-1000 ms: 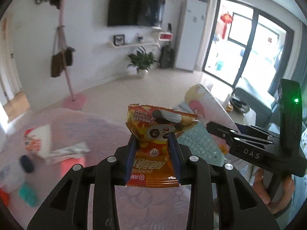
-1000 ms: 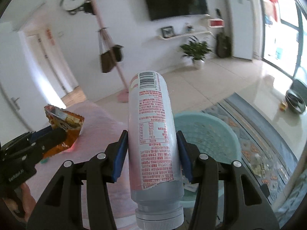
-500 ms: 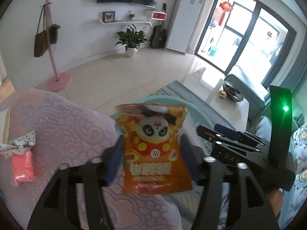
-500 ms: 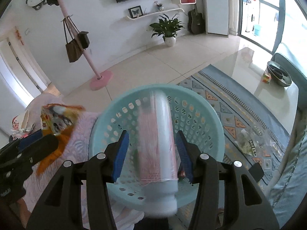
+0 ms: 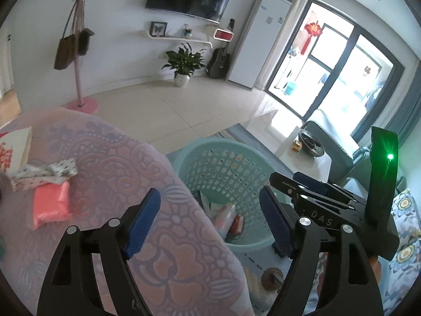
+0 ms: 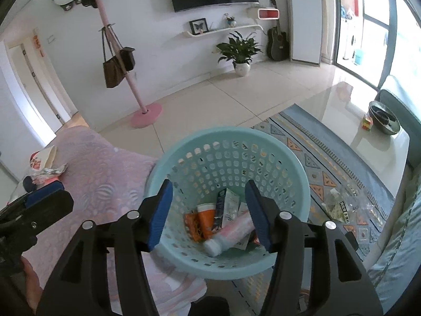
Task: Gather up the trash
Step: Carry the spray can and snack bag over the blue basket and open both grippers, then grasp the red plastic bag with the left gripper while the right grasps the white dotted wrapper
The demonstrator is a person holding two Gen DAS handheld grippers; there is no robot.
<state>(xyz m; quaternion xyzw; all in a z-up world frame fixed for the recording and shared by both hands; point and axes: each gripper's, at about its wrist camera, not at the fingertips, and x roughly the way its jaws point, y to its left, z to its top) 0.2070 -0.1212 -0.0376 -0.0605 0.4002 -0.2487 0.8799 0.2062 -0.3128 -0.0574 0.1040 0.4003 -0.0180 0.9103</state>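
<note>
A light blue perforated basket (image 6: 294, 168) stands on the floor beside the pink-covered table (image 6: 105, 173). It holds the pink-and-white bottle (image 6: 231, 233), an orange tube (image 6: 205, 220), the orange snack bag (image 6: 190, 223) and other wrappers. My right gripper (image 6: 209, 209) is open and empty, directly above the basket. My left gripper (image 5: 210, 218) is open and empty over the table's edge, with the basket (image 5: 210, 163) just beyond it. A pink packet (image 5: 50, 205) and a crumpled patterned wrapper (image 5: 44, 172) lie on the table to the left.
A patterned rug (image 6: 329, 163) with a clear plastic bag (image 6: 347, 205) lies right of the basket. A white coffee table (image 6: 379, 134) carries a dark bowl. A pink coat stand (image 6: 143, 110) and a potted plant (image 6: 242, 52) stand by the far wall.
Both grippers opened. The snack bag left my left gripper and the bottle left my right gripper; both now lie in the basket. Both views tilted down toward the basket.
</note>
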